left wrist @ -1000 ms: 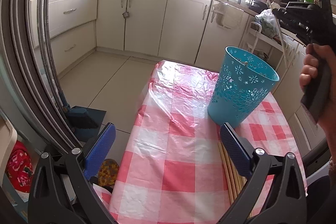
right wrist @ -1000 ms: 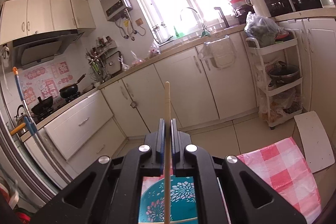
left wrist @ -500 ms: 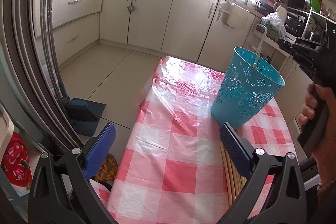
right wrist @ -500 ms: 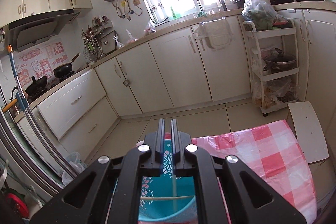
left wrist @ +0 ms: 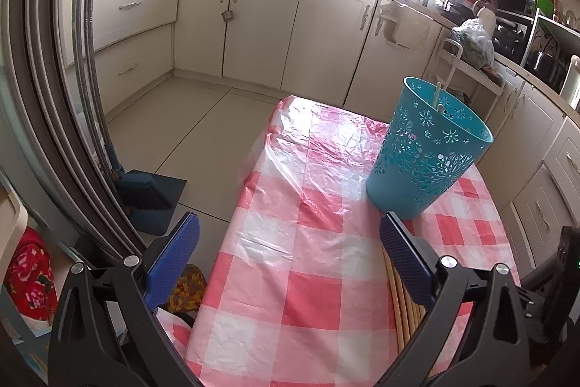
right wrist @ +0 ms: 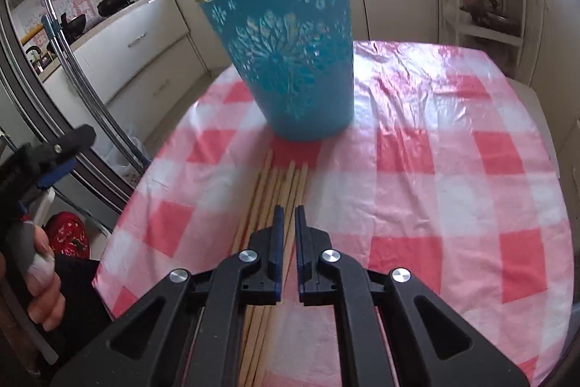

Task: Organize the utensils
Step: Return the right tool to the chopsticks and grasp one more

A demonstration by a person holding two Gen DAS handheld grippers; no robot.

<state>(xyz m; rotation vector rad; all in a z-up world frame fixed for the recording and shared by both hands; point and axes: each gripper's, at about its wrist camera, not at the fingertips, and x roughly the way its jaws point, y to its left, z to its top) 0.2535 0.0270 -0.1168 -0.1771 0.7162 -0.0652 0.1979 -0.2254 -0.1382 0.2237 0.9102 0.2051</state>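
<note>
Your right tongs [right wrist: 286, 216] are nearly closed and empty, poised over the row of chopsticks [right wrist: 281, 180] on the checkered surface [right wrist: 453, 169]. Only this view shows that row whole; the left view hides most behind a pad. The blue basket [right wrist: 293, 60] stands at 12 o'clock, one stick [left wrist: 436, 95] inside. Your left tongs [left wrist: 290, 242] gape wide, empty.

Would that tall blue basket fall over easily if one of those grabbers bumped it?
Probably yes. The blue basket looks like thin plastic full of cut-out holes, so likely light. It is tall and narrower at the base than at the rim, and it stands on a glossy plastic tablecloth, so a nudge near the top might tip or slide it.
</note>
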